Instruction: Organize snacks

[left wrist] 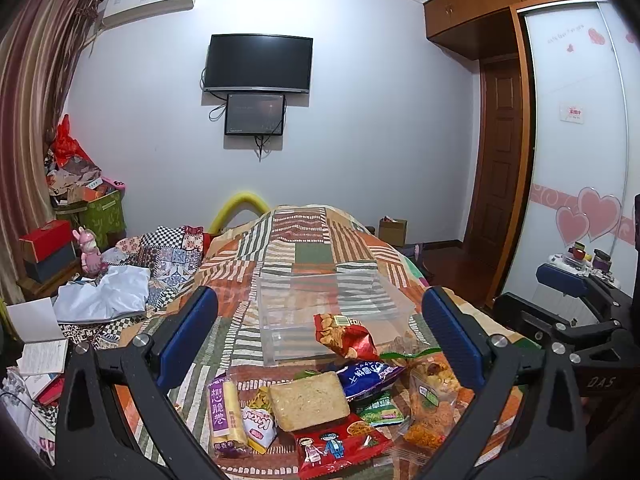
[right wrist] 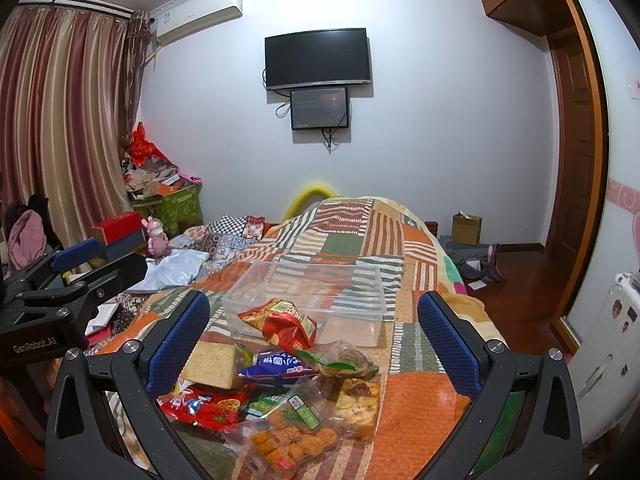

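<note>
A heap of snack packets lies on the patchwork bedspread point(left wrist: 304, 248) in front of both grippers. It holds a red crumpled bag point(left wrist: 346, 336) point(right wrist: 286, 322), a tan cracker block point(left wrist: 308, 400) point(right wrist: 212, 364), a blue packet point(left wrist: 368, 378) point(right wrist: 276, 364), a purple-and-yellow roll point(left wrist: 226, 412), a red cartoon packet point(left wrist: 340, 446) point(right wrist: 200, 402) and clear bags of orange bites point(right wrist: 292, 440). Just beyond the heap stands an empty clear plastic box point(left wrist: 332, 308) point(right wrist: 316, 300). My left gripper point(left wrist: 320, 336) hovers open over the heap. My right gripper point(right wrist: 314, 340) is open too, with nothing gripped.
Crumpled white cloth point(left wrist: 104, 296) and papers point(left wrist: 40, 344) lie left of the bed. Boxes and a pink toy point(left wrist: 90, 250) crowd the left corner by the curtain. A wardrobe door point(left wrist: 580, 160) and wooden floor point(right wrist: 520, 300) lie to the right. A TV point(left wrist: 258, 62) hangs on the far wall.
</note>
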`<state>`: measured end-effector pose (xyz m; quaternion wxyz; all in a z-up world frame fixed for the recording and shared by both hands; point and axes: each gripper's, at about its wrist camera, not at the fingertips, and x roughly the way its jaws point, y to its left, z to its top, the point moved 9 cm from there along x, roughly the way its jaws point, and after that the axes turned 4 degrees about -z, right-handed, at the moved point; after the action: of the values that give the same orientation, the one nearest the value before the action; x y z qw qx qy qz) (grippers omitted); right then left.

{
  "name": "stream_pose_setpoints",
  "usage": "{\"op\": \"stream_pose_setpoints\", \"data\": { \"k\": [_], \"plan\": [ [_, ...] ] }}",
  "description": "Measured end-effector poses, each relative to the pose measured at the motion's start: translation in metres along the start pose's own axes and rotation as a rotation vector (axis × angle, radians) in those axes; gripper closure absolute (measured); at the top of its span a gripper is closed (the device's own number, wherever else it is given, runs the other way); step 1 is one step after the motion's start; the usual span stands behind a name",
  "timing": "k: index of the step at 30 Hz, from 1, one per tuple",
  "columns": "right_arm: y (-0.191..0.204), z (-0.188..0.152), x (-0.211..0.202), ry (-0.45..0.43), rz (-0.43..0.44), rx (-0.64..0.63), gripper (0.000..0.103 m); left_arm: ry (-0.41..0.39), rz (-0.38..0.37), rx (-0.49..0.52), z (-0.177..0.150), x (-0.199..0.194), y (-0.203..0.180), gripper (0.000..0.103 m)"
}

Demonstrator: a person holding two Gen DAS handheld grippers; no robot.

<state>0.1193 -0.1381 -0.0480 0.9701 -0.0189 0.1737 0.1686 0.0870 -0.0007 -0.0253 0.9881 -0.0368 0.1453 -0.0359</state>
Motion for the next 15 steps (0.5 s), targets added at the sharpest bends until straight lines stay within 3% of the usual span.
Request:
{"op": "stream_pose_setpoints", "data": {
  "k": [15],
  "plan": [
    [0.0000, -0.0006, 0.0008, 0.001, -0.001, 0.002, 0.000, 0.003, 0.001, -0.001, -0.0016, 0.0001, 0.0006, 0.000]
  ]
}}
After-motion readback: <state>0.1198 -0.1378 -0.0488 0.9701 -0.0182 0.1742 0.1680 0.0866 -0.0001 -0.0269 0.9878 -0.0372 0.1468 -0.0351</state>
